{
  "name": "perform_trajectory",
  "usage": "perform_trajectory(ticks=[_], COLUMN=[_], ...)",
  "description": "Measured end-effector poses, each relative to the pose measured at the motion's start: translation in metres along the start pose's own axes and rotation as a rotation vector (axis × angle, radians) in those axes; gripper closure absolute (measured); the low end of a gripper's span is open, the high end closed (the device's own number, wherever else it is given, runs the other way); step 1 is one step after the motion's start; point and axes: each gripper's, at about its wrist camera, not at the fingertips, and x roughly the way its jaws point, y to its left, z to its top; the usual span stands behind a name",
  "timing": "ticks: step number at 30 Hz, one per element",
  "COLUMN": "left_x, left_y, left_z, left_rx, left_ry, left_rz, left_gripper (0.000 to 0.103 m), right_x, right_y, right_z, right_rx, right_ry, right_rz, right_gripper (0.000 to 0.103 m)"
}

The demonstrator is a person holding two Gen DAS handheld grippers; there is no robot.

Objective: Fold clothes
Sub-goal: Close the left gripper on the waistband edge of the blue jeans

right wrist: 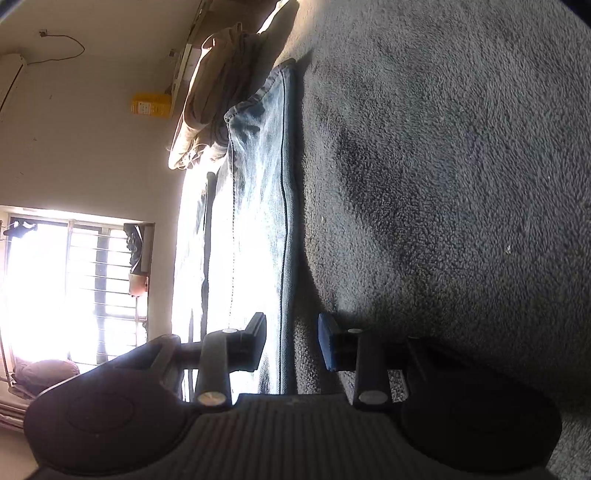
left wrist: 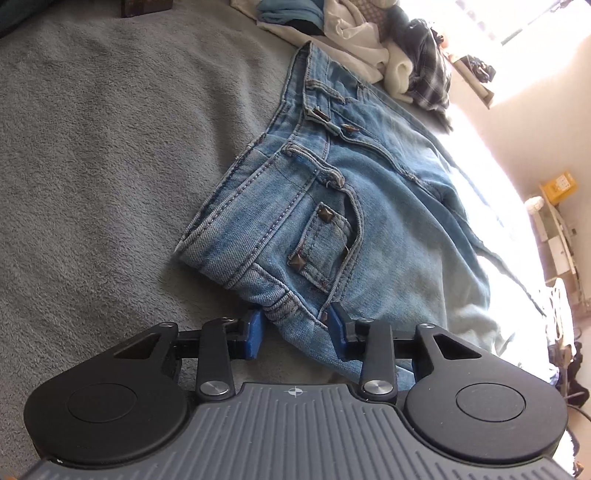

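We see light blue faded jeans [left wrist: 369, 206], paler thread stitching, dark bronze studs [left wrist: 326, 213] on pocket. Blanket [left wrist: 103, 177] plain grey, fleecy. Pile behind: white garment [left wrist: 365, 40], teal-blue cloth [left wrist: 288, 11], shirt [left wrist: 430, 74] in navy-white plaid. Left gripper [left wrist: 295, 328] black, pads blue. We note yellow box [right wrist: 151, 105] on cream wall [right wrist: 92, 155]; tan cloth [right wrist: 210, 96] beside jeans.

1. Left of the left gripper [left wrist: 295, 330], the grey blanket [left wrist: 110, 166] lies bare and passable.
2. Ahead, the jeans [left wrist: 332, 206] fill the way; beyond them a clothes pile [left wrist: 388, 48] blocks.
3. Right of the right gripper [right wrist: 291, 341], bare blanket.
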Motion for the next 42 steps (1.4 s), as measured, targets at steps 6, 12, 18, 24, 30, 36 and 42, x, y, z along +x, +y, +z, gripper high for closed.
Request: perform_trajectory(ticks=[6,12,18,24,30,36,42], left_x=[0.001,0.002,0.005,0.007,0.008,0.008,0.007], left_y=[0.001,0.001,0.001,0.001,0.001,0.003,0.003], left_z=[0.002,0.002,0.002,0.003,0.004,0.003,0.002], left_rx=[-0.010,-0.014,-0.002,-0.002,-0.003,-0.005,0.002], left_ry=[0.012,0.012,0.017,0.022,0.022,0.020,0.020], left_rz=[-0.008,-0.007,0.005,0.011,0.009,0.005,0.002], left_gripper=[0.071,0.071,0.071,0.071,0.071,0.071,0.070], right_x=[0.009,0.031,0.037,0.022,0.031,0.019,0.034], right_y=[0.007,0.030,0.030,0.023,0.023,0.013,0.014], right_z=[0.022,0.043,0.052,0.047,0.050,0.042,0.053], right_rx=[0.052,0.026,0.085,0.112,0.132,0.195,0.214], right_ry=[-0.039,-0.084,-0.169,-0.237,-0.193,-0.285,-0.275], right_rz=[0.044,0.005,-0.044,-0.100,-0.070,-0.114,-0.103], right_gripper=[0.070,0.070,0.072,0.072,0.071,0.073,0.072])
